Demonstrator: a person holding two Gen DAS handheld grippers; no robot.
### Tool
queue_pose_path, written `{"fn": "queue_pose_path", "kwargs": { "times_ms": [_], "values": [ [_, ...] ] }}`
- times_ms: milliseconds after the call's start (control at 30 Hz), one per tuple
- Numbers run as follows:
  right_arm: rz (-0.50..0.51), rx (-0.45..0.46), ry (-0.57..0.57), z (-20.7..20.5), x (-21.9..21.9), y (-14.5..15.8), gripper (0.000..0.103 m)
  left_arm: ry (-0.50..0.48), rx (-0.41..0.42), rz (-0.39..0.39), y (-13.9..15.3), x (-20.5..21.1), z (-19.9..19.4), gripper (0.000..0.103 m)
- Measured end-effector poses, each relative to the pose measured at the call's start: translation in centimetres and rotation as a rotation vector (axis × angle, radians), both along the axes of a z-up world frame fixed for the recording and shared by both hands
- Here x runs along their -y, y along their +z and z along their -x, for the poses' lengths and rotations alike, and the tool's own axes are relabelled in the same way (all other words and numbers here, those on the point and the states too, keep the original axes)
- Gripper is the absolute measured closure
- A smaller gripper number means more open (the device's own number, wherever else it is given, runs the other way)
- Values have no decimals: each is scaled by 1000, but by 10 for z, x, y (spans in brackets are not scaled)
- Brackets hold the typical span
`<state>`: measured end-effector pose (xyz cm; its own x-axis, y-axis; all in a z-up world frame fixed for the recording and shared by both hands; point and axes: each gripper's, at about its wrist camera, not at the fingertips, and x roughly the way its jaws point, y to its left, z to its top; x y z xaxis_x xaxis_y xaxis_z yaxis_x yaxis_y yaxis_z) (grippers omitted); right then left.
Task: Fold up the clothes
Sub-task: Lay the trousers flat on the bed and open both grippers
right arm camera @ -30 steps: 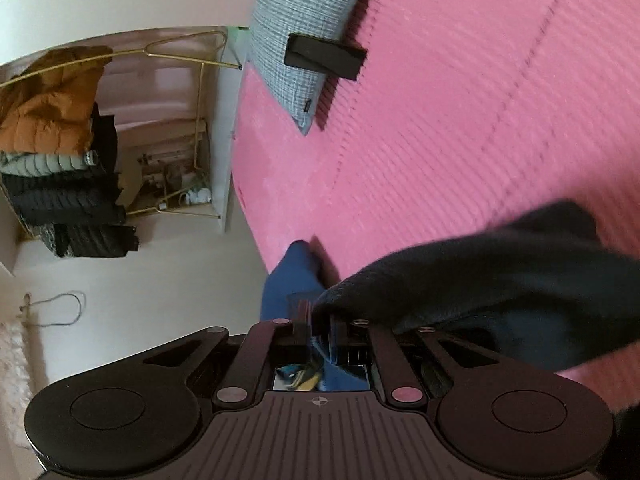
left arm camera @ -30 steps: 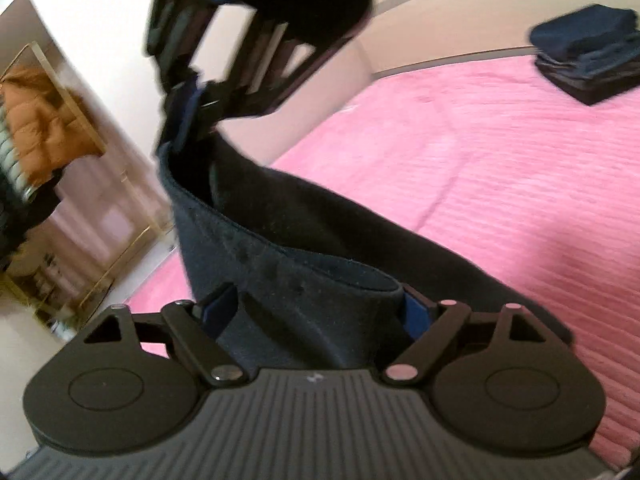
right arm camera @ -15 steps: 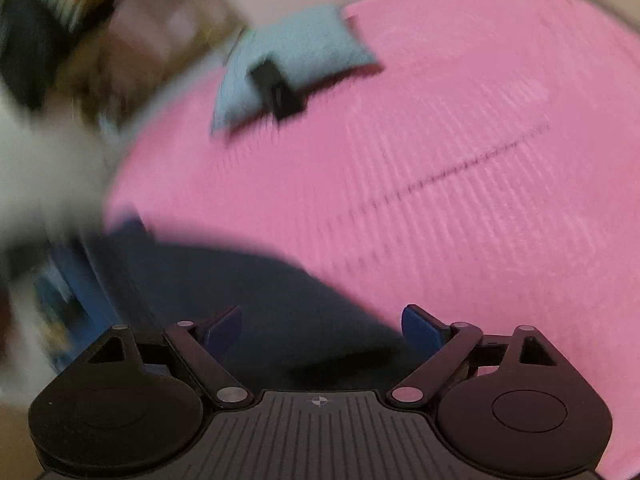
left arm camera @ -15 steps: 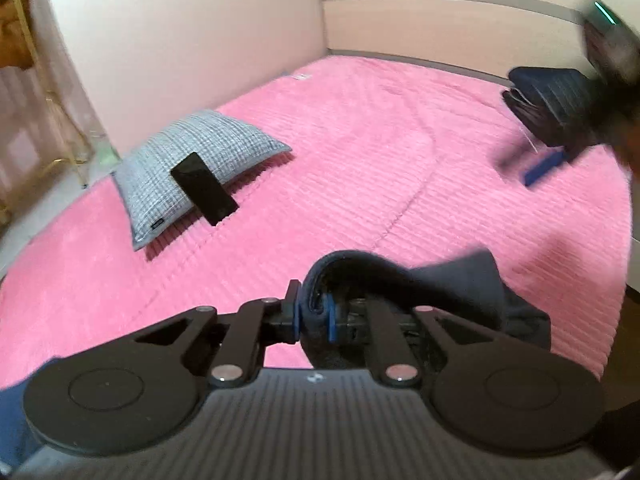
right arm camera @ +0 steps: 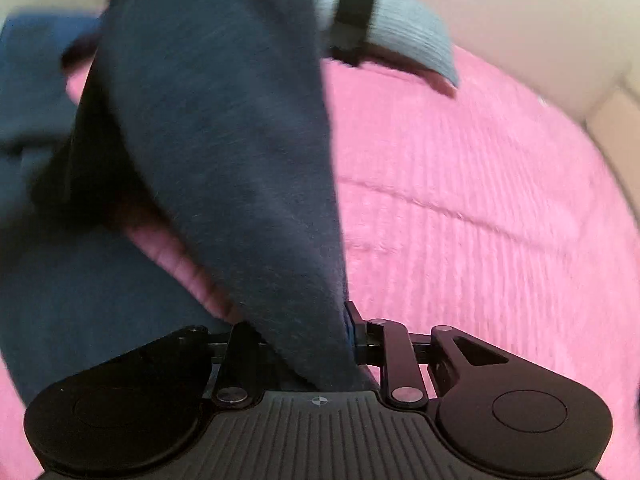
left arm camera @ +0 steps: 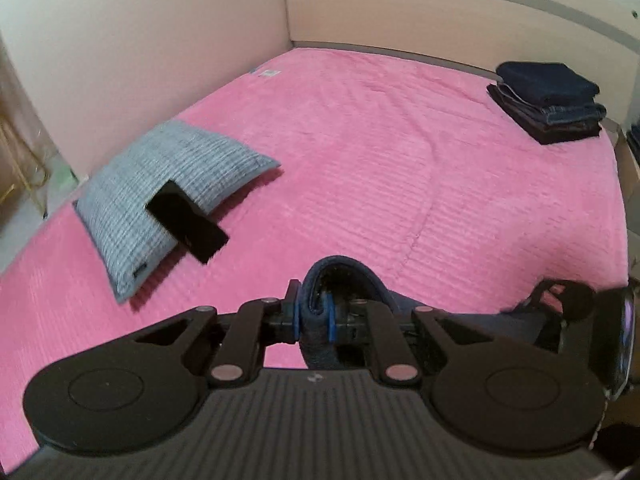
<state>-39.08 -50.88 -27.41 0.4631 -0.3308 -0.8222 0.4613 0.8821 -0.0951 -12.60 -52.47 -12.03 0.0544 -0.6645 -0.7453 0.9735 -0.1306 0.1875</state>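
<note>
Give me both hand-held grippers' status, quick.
Left hand-held gripper: shut on dark blue garment.
Right hand-held gripper: jaws just closed, shut on same garment.

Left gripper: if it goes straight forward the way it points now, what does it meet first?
Beyond the dark garment it grips, the left gripper would probably meet the bare pink bedspread; depth is uncertain.

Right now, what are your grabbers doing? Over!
Left gripper shut on dark blue garment. Right gripper jaws just closed on it too. Pillow and phone off to the side.
</note>
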Motion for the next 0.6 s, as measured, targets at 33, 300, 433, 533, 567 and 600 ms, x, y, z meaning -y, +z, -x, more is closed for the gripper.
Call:
{"fn": "queue_pose_path", "kwargs": {
  "times_ms": [33,300,433,533,567,600],
  "values": [
    [-81,50,-56,14,6,12,88,-11,6,1,1,2,3,94],
    [-674,471,-533,206,14,109,92,-254,50,70,67,53,59,94],
    [-767,583,-689,297,22,113,93,-460,46,84,86,111,139,94],
    [-658,537,-812,345,43,89,92,-594,49,80,83,158,207,91],
    [-628,514,-854,358,51,77,78,-601,40,64,71,177,228,85],
    [-581,471,-885,369,57,68,68,-595,13,35,54,199,248,77]
  ]
}}
